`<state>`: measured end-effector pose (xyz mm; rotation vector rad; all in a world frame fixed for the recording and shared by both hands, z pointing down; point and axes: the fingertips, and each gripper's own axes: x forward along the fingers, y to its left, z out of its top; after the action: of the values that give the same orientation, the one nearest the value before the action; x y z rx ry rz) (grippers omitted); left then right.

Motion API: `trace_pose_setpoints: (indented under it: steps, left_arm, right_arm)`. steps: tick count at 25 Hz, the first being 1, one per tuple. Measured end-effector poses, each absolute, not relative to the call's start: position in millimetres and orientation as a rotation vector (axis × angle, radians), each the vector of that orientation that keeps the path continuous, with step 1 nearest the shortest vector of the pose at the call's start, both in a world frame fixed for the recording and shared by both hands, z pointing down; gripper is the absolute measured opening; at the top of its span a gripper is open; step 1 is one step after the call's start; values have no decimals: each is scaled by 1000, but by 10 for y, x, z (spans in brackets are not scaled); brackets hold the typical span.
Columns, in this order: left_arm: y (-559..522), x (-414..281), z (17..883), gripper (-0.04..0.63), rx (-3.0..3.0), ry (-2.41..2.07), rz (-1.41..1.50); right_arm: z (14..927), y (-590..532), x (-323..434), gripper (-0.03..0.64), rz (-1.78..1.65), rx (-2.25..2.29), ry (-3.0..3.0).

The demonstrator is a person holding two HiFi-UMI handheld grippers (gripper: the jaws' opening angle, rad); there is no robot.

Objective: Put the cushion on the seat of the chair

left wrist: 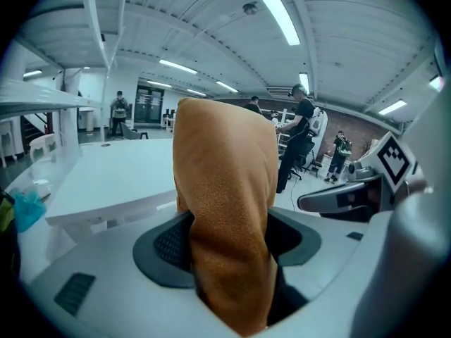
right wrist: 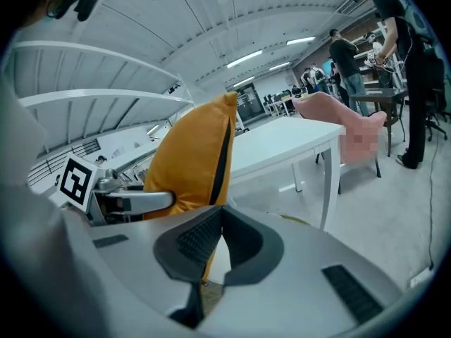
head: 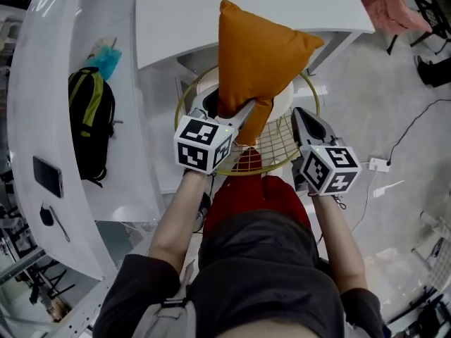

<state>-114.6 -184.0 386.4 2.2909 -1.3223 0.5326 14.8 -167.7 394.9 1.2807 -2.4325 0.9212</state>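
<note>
An orange cushion [head: 262, 51] hangs upright over the chair, gripped by its lower corner. My left gripper [head: 244, 116] is shut on that corner; in the left gripper view the cushion [left wrist: 225, 203] fills the space between the jaws [left wrist: 229, 248]. Below it is a round chair with a gold wire rim [head: 311, 94] and a white seat [head: 283, 105]. My right gripper [head: 300, 116] hovers just right of the cushion with its jaws shut on nothing [right wrist: 222, 208]. From the right gripper view the cushion [right wrist: 184, 162] and the left gripper [right wrist: 134, 201] appear at left.
A white table [head: 211, 5] stands behind the chair. A curved white desk [head: 42, 104] on the left carries a black-and-yellow backpack [head: 91, 118] and a phone [head: 48, 176]. There is a pink chair [right wrist: 338, 125] at the far right, a cable and socket [head: 380, 164] on the floor, and people [left wrist: 299, 139] in the background.
</note>
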Motion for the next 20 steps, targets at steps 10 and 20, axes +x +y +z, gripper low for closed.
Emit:
trace_pose_setpoints:
  steps: [10, 20]
  left_arm:
    - [-2071, -1041, 4248, 298, 2372, -1097, 665]
    - [-2137, -943, 4787, 298, 2351, -911, 814]
  right_arm:
    - [4211, -1835, 97, 17, 985, 1390, -2307]
    - [4499, -1950, 93, 17, 1036, 1430, -2213]
